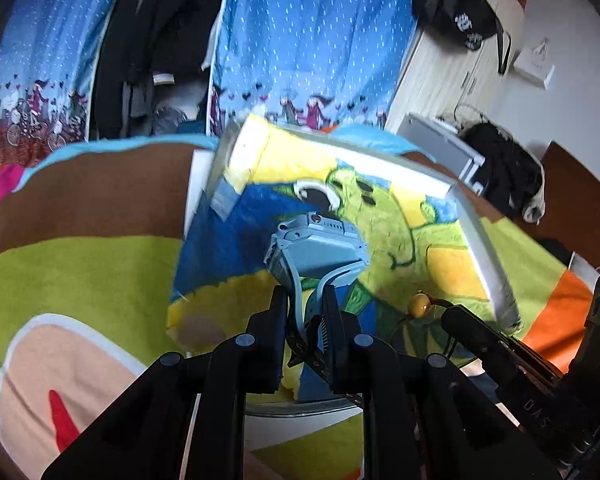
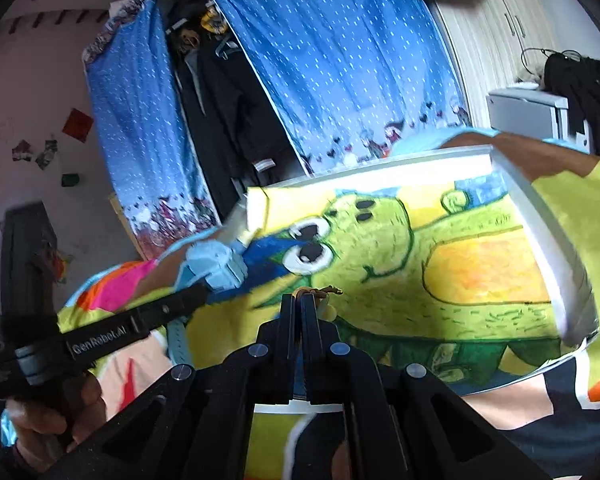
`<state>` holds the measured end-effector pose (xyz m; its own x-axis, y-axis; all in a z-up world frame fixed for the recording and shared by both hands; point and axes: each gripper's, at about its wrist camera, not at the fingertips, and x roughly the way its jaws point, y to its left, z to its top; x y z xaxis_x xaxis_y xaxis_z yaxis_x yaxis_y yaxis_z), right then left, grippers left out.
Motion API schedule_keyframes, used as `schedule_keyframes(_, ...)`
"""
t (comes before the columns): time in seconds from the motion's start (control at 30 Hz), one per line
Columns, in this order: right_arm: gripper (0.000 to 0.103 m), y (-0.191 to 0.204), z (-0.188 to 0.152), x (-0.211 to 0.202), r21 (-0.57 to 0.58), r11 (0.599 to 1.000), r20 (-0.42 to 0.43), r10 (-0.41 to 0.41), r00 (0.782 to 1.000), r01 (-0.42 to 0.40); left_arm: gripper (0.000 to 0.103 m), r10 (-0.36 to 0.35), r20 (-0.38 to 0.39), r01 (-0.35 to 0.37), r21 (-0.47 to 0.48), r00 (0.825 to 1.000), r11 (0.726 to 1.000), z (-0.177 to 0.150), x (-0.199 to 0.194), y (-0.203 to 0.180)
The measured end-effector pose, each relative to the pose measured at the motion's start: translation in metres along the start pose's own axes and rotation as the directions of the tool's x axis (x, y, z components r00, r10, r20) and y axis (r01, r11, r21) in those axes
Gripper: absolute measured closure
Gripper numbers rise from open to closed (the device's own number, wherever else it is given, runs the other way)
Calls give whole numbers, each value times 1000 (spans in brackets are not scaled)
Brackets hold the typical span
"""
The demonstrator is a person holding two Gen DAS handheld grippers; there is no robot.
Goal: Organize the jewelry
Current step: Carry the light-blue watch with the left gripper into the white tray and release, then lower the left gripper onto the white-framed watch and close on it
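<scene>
my left hand-held gripper (image 1: 306,308) pinches a light-blue plastic watch's (image 1: 318,246) strap over the framed green cartoon painting (image 1: 440,240); my right hand-held gripper (image 2: 299,300), pressed together, clamps a brown cord with amber bead (image 1: 419,304). i judge both are mid-carry; next, setting them down there.

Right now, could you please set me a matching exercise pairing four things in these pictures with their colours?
Things:
1. watch
2. bead
3. bag
4. curtain

Colours:
A. black with white print
B. amber yellow
C. blue with pale flecks
D. light blue, plain

Pairs: 1-D, 2-B, 3-A, 4-C
</scene>
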<state>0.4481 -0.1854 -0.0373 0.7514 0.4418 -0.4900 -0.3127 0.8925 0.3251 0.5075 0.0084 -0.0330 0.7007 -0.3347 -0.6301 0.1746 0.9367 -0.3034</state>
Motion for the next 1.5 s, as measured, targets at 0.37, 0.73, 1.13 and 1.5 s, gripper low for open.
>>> schedule_keyframes(0.37, 95, -14, -15, 13, -33, 990, -65, -139, 988, 137, 71, 35, -40, -34, 9, 999, 999, -7, 6, -1)
schedule_keyframes(0.73, 30, -19, -5, -29, 0, 974, 0, -225, 974, 225, 30, 119, 63, -121, 27, 991, 992, -10, -64, -22)
schedule_keyframes(1.13, 0, 21, -18, -143, -121, 971, 192, -181, 965, 206, 5, 95, 328, -144, 129, 940, 981, -65, -189, -64)
schedule_keyframes(1.5, 0, 60, -65, -239, -201, 950, 307, -171, 936, 240, 5, 23, 357, -74, 130, 934, 989, -137, -264, -91)
